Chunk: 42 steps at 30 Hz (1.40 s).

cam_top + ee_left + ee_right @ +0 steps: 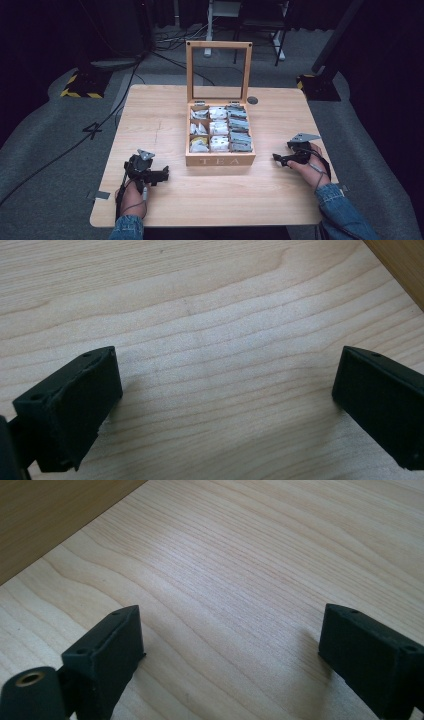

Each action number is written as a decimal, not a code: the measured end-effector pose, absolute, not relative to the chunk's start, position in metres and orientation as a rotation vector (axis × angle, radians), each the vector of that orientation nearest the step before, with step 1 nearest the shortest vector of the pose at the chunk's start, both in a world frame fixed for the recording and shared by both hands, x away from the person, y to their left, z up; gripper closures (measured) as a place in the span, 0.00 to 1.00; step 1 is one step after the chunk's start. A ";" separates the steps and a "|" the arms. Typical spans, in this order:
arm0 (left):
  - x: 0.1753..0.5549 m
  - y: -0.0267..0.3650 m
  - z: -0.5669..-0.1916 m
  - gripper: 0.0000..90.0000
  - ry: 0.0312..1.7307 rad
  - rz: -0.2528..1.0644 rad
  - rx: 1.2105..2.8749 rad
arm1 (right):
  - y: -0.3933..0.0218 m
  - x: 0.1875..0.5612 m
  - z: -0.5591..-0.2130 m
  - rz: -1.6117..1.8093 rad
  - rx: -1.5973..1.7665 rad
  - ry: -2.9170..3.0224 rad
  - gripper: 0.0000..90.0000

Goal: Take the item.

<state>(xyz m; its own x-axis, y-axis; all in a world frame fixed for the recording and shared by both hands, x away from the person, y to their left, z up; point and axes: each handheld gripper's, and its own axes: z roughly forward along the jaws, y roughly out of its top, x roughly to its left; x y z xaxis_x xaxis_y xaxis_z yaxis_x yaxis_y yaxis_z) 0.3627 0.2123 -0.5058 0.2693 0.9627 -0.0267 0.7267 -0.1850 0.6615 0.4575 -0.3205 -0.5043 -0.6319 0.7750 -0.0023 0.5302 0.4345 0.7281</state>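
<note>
Item: wooden tea box (220, 161), lettered TEA on its front wall, standing at the middle of the bench (165, 115), its glass-paned lid (218, 71) raised upright at the back. Contents: nine compartments of tea sachets (218, 128), pale packets in the left and middle columns, grey-blue packets in the right column; all compartments appear stocked. Left tongs (164, 173), resting low on the bench to the left of the box front, spread wide with bare wood between the jaws. Right tongs (276, 158), to the right of the box front, likewise spread and holding nothing. Progress, as judged: the lid is already open, yet no sachet is out of the box and neither pair of tongs has reached it; the handling of the contents is all left to do. Obscured: sachet labels too small to read; each gripper view catches merely a sliver of the box wall (400, 260) at its corner.
</note>
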 end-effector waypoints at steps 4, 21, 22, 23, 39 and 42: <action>0.363 0.212 -0.506 0.00 1.519 0.544 1.981 | -0.320 0.458 -0.504 1.014 1.114 2.356 0.11; 0.363 0.212 -0.506 0.00 1.519 0.544 1.981 | -0.319 0.461 -0.503 1.033 1.138 2.333 0.27; 0.363 0.212 -0.506 0.00 1.519 0.544 1.981 | -0.319 0.461 -0.501 1.039 1.148 2.335 0.36; 0.363 0.212 -0.506 0.00 1.519 0.544 1.981 | -0.319 0.461 -0.501 1.039 1.148 2.335 0.36; 0.364 0.212 -0.506 0.00 1.517 0.542 1.980 | -0.294 0.450 -0.442 1.280 1.117 2.297 0.51; 0.364 0.212 -0.506 0.00 1.518 0.542 1.978 | -0.285 0.447 -0.428 1.305 1.072 2.317 0.54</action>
<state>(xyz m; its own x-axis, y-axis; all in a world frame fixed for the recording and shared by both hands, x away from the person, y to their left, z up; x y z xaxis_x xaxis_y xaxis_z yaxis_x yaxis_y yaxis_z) 0.3640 0.2122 -0.5059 0.2697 0.9625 -0.0294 0.7262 -0.1833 0.6626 0.4469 -0.2852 -0.4282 -0.6880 0.7166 0.1148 0.4696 0.3189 0.8233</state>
